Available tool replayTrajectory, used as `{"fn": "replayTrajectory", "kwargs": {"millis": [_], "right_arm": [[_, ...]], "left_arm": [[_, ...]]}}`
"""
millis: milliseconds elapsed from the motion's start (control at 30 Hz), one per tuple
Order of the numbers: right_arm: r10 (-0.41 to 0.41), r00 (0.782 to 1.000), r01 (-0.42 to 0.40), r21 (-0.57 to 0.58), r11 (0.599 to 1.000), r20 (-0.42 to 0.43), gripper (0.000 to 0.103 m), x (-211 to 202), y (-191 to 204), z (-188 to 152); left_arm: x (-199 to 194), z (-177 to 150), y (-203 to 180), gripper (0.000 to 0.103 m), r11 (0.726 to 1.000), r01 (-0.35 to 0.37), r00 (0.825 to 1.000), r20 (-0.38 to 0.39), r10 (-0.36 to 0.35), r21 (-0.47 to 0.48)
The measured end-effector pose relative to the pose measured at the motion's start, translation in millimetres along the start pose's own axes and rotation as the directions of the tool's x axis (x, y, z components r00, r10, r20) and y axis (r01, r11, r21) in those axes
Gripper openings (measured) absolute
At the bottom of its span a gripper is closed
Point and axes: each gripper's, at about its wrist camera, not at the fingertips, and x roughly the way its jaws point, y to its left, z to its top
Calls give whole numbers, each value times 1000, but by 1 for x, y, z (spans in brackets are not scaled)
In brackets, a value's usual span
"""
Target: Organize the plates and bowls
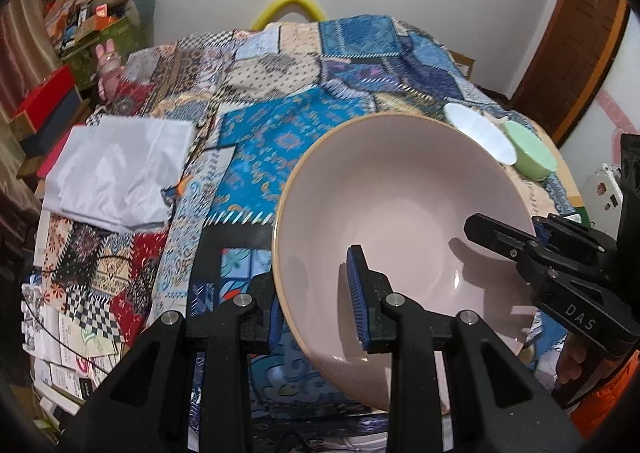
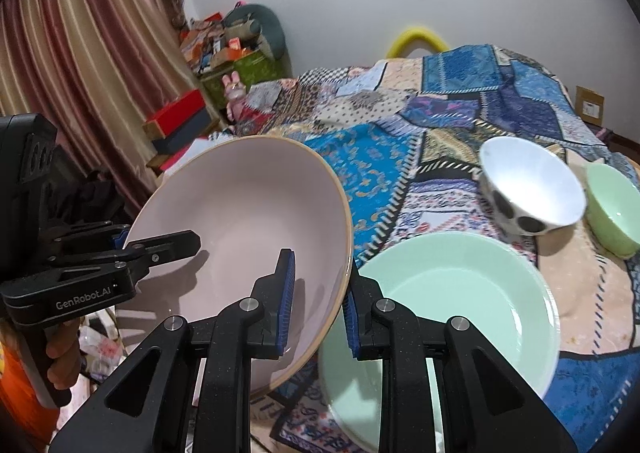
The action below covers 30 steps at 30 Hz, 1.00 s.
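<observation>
The big pink bowl (image 1: 400, 221) is hiding most of the white bowl (image 1: 480, 133) and part of the small green bowl (image 1: 534, 157). The picture's bottom edge is cutting off the green plate (image 2: 460, 293). The quilt (image 2: 460, 101) is looking blurry.

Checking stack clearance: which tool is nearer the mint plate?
Right. The right tool grips the pink bowl's rim directly beside the mint plate; the left tool holds the bowl's opposite rim.
</observation>
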Motion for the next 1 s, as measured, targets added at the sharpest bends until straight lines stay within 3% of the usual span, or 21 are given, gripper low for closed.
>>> {"fn": "replayTrajectory", "kwargs": {"millis": [700, 1000], "right_arm": [[-13, 984, 12, -8, 1000, -179, 20, 74, 12, -8], [-33, 979, 31, -12, 999, -203, 22, 83, 13, -9]], "left_arm": [[69, -19, 52, 28, 995, 26, 989, -139, -39, -92], [75, -19, 54, 28, 995, 38, 990, -136, -50, -89]]}}
